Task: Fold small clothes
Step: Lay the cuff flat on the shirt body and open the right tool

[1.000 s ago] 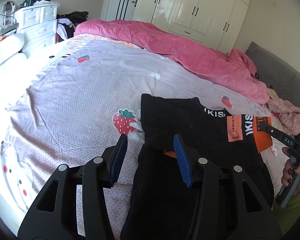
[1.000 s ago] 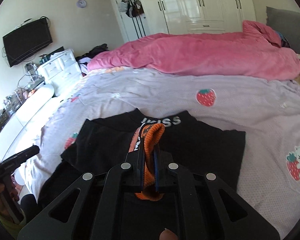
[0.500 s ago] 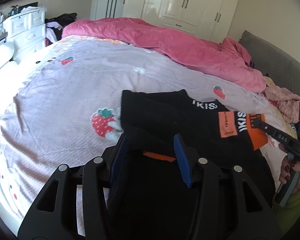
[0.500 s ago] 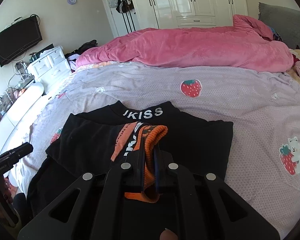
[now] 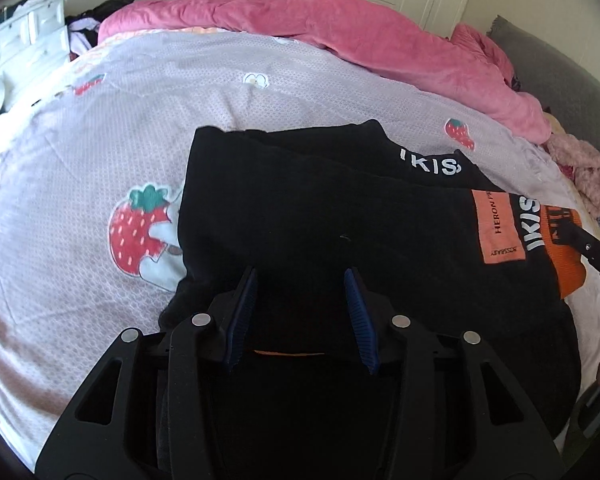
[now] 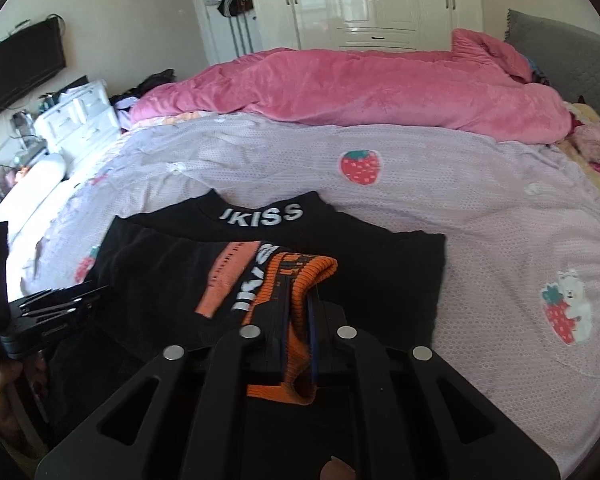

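Note:
A black top [image 5: 320, 208] with white "IKISS" lettering and an orange patch lies partly folded on the bed. My left gripper [image 5: 300, 292] hovers low over its near left part. Its jaws are closing, black cloth lies between the blue pads [image 5: 244, 300], and they are not pressing on it. My right gripper [image 6: 298, 308] is shut on the top's orange ribbed cuff [image 6: 312, 268] and holds it over the black top [image 6: 148, 264]. In the left wrist view the cuff [image 5: 568, 268] and the right gripper's tip [image 5: 592, 248] are at the right edge. In the right wrist view the left gripper [image 6: 60, 300] is at the left.
The bed has a lilac sheet [image 5: 80, 152] with strawberry prints. A pink duvet [image 6: 360, 84] is heaped along its far side. A grey headboard [image 5: 560, 80] and a pink cloth pile [image 5: 584, 168] are at the right. White drawers [image 6: 76, 116] stand beyond the bed's left.
My left gripper has moved forward and down, from the top's left edge to over its folded part, and its jaws have narrowed a little. The right gripper stays shut on the orange cuff.

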{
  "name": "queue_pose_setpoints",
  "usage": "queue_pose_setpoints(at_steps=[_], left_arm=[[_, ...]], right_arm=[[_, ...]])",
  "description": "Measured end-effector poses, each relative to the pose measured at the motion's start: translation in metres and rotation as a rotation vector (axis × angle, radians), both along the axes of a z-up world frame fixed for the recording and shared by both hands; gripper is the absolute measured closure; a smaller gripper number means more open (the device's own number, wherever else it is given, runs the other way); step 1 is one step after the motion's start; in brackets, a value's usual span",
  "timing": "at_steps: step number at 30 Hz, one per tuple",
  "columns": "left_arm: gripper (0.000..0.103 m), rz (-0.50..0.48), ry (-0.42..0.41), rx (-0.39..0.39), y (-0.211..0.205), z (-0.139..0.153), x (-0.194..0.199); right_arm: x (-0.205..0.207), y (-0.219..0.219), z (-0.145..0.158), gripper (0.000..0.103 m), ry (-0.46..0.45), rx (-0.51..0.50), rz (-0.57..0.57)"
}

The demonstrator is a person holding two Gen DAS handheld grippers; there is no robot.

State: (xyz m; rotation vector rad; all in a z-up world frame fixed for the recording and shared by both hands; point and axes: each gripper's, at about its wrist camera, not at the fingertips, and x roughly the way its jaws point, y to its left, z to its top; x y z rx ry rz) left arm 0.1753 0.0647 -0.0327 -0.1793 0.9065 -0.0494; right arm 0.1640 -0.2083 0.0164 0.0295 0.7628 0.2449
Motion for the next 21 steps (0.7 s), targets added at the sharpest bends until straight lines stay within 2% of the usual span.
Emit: queue_pose_setpoints(at_steps=[5,7,9,13,17,21], left_arm=[[0.067,-0.008,-0.007,0.000,0.001,0.004,-0.003],[0.067,-0.006,-0.008,-0.001,0.002,0.003,-0.005],[0.067,-0.006,-0.009,-0.003,0.002,0.004,-0.006],[0.067,-0.005,-0.009,-0.022,0.005,0.006,-0.008],[0.067,-0.005,-0.010,-0.031,0.006,0.006,-0.010],[0.067,-0.006,-0.013,-0.038,0.007,0.005,-0.011]], right_arm=[[-0.004,0.004,-0.001,0.086,-0.037,-0.057,-0.060],[-0.007,0.009,0.000,0.082,-0.052,-0.055,-0.049],[-0.010,0.021,-0.002,0.078,-0.048,-0.059,0.010],[-0.011,0.040,-0.011,0.077,-0.012,-0.051,0.085],[-0.008,0.046,-0.023,0.077,0.036,-0.052,0.101],[-0.002,0.042,-0.037,0.077,0.080,-0.109,0.071]])
